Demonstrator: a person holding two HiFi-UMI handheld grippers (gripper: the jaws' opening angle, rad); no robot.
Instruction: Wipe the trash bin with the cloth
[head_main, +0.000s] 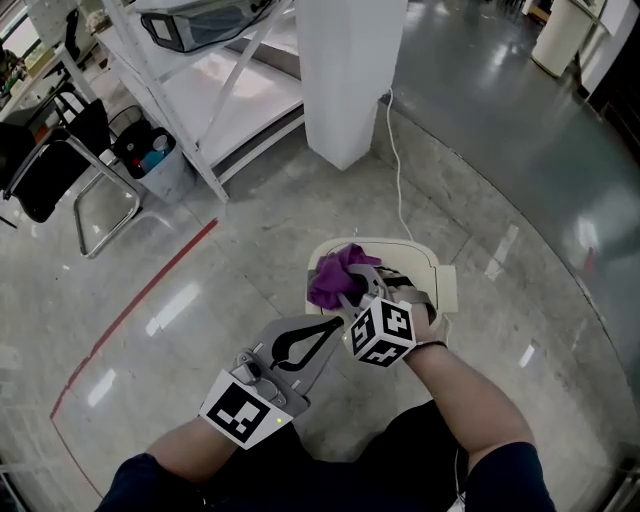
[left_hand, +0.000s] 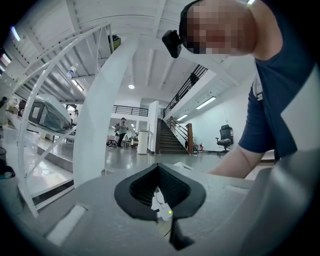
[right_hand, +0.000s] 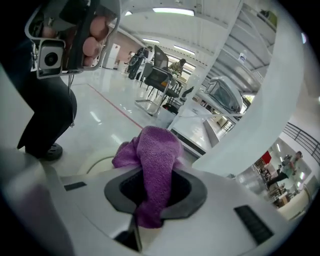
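Observation:
A cream-white trash bin (head_main: 428, 262) stands on the floor just ahead of me, its top rim partly covered. My right gripper (head_main: 352, 292) is shut on a purple cloth (head_main: 338, 274), which bunches over the bin's near-left rim. In the right gripper view the purple cloth (right_hand: 156, 159) hangs down through the shut jaws of the right gripper (right_hand: 155, 175), with the bin's rim (right_hand: 95, 163) showing low behind it. My left gripper (head_main: 336, 323) sits shut and empty just left of the bin, close beside the right one. The left gripper (left_hand: 160, 170) points out across the hall.
A white pillar (head_main: 350, 70) rises behind the bin, and a white cable (head_main: 398, 170) runs from it to the bin. A white rack (head_main: 230, 80), a small lined waste bin (head_main: 150, 155) and a black chair (head_main: 50, 160) stand far left. A red floor line (head_main: 150, 290) crosses at left.

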